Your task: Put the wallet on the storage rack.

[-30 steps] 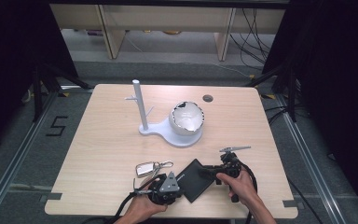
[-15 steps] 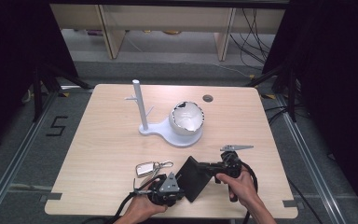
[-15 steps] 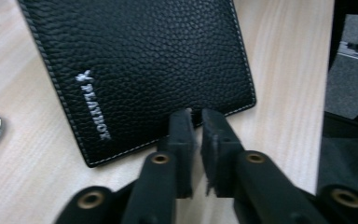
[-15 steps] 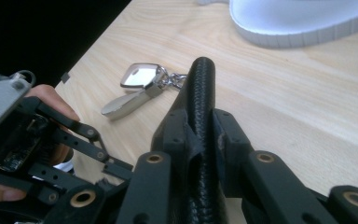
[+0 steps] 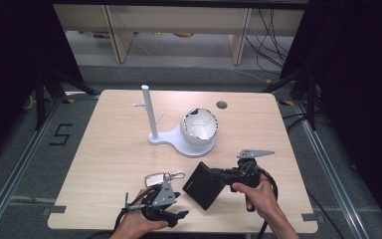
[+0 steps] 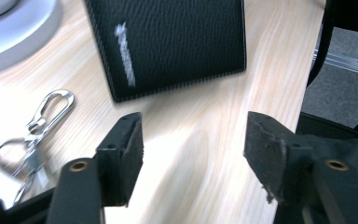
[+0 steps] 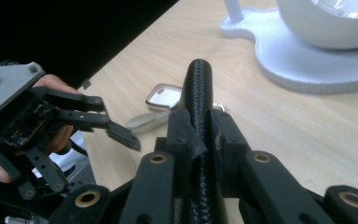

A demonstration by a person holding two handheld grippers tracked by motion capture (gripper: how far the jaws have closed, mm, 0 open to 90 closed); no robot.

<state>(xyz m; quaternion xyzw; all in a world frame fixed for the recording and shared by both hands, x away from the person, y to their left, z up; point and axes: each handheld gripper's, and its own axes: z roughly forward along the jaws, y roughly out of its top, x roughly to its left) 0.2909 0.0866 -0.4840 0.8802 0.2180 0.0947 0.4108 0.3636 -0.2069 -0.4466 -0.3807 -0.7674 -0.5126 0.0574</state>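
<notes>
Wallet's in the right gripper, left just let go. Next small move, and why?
Probably carry the wallet toward the white stand. The right gripper is shut on its edge, and the left gripper has just been opening, nothing between its jaws, clear beside the keys.

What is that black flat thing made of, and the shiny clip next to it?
The black wallet looks like leather or a faux version: pebbled grain, stitched edges. The clip on the key ring seems to be polished metal, since it gleams silver.

Black grained wallet [image 5: 205, 185], silver keys [image 5: 158, 178], white stand [image 5: 171, 141].
</notes>
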